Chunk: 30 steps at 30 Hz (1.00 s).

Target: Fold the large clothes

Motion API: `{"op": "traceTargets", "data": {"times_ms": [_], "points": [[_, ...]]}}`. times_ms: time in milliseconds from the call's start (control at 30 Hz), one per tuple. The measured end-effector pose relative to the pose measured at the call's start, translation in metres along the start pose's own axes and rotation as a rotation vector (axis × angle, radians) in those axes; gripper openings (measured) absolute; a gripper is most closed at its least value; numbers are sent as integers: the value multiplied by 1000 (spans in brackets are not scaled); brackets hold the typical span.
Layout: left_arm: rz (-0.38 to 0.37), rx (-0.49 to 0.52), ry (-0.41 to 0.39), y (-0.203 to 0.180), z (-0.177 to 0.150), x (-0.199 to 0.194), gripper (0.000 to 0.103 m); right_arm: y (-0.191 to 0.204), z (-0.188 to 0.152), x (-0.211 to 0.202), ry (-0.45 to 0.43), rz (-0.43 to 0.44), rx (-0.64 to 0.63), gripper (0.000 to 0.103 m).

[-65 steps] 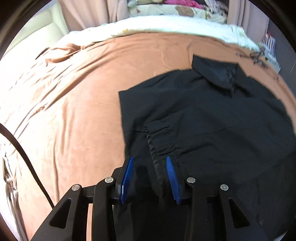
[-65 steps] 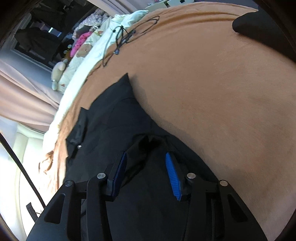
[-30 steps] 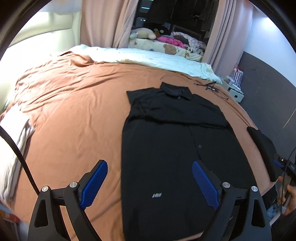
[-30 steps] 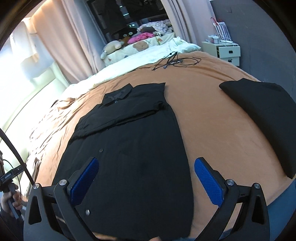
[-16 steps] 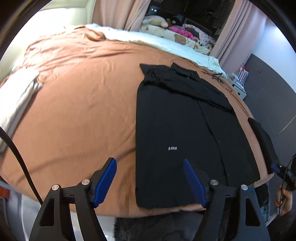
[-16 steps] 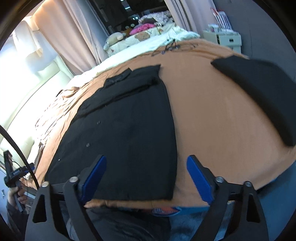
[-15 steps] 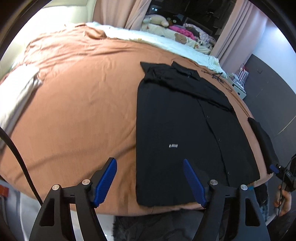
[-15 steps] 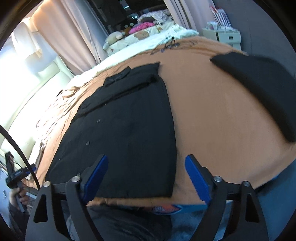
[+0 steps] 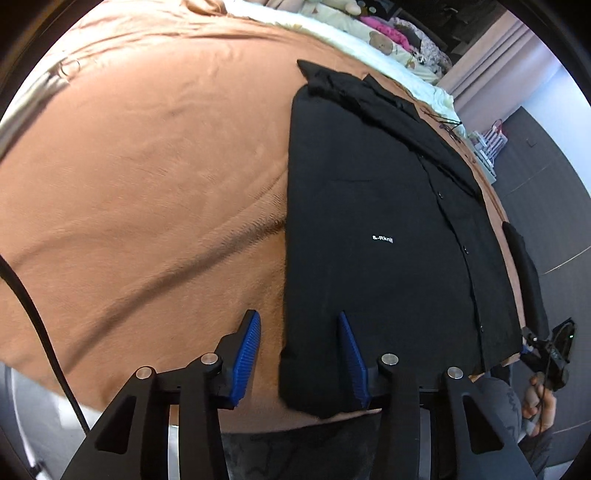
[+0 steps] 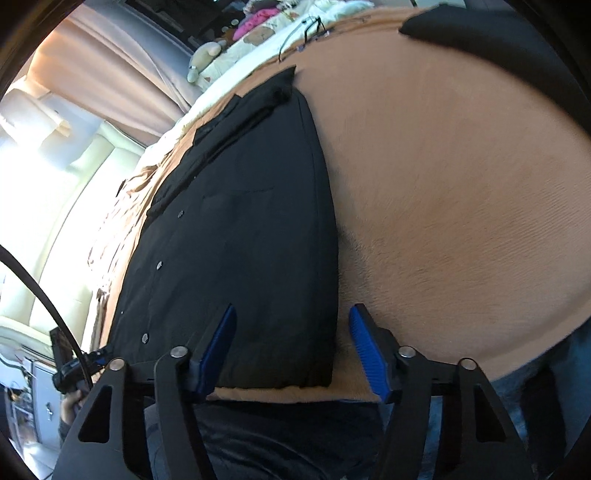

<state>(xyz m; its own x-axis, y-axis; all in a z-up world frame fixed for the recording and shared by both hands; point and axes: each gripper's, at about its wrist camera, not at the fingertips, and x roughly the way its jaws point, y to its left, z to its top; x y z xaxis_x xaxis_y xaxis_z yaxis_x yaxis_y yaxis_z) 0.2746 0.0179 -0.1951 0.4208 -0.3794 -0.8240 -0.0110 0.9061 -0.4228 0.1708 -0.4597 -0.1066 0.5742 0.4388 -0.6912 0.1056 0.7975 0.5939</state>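
- A black shirt (image 9: 388, 221) is laid flat, lengthwise, on an orange-brown bedspread (image 9: 147, 166), with its collar at the far end and its hem at the near edge of the bed.
- Small white lettering (image 9: 382, 239) is printed on the shirt front; it is read as "&-Rknij", though the last letters are not sharp.
- A row of small buttons (image 10: 159, 264) is seen along the shirt's placket.
- The left gripper (image 9: 301, 354) is held over the shirt's near left hem corner; its blue-padded jaws are closing, the corner is between them, and the cloth is not yet pressed.
- The right gripper (image 10: 291, 350) is held over the near right hem corner; its jaws are likewise closing, with the corner between them and gaps left on both sides.
- A second dark, folded garment (image 10: 498, 40) is seen well apart on the bedspread, to the right of the shirt.
- Black cables (image 10: 303, 31) lie at the far end of the bed.
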Motion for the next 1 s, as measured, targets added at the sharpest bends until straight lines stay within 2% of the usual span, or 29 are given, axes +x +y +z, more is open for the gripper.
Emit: {"op": "traceTargets", "data": {"times_ms": [267,400,533,600,633,700,733,867,1000], "points": [[-47,-47,22,0,16,16,40,-21,26,17,-18,89,58,60],[-36,-51,37,-4,9,15,37,-26,19,21,-15,128,76,60],[-51,-60,39,-3,-2,10,35,-35,-1,24,14,232,107,60],[-53,-80,38,-1,-2,9,32,-39,-4,23,12,239,113,60],[-56,-95,38,-1,-1,11,28,-40,-2,24,10,231,114,56],[-57,-105,35,-3,1,12,18,-39,-1,27,16,224,124,33],[-47,-103,30,-4,2,10,14,-38,0,32,28,224,131,12],[-49,-109,-20,-7,2,-10,8,-26,3,28,16,210,108,4],[-53,-89,-68,-12,5,-37,6,-2,5,8,-35,206,49,2]]}}
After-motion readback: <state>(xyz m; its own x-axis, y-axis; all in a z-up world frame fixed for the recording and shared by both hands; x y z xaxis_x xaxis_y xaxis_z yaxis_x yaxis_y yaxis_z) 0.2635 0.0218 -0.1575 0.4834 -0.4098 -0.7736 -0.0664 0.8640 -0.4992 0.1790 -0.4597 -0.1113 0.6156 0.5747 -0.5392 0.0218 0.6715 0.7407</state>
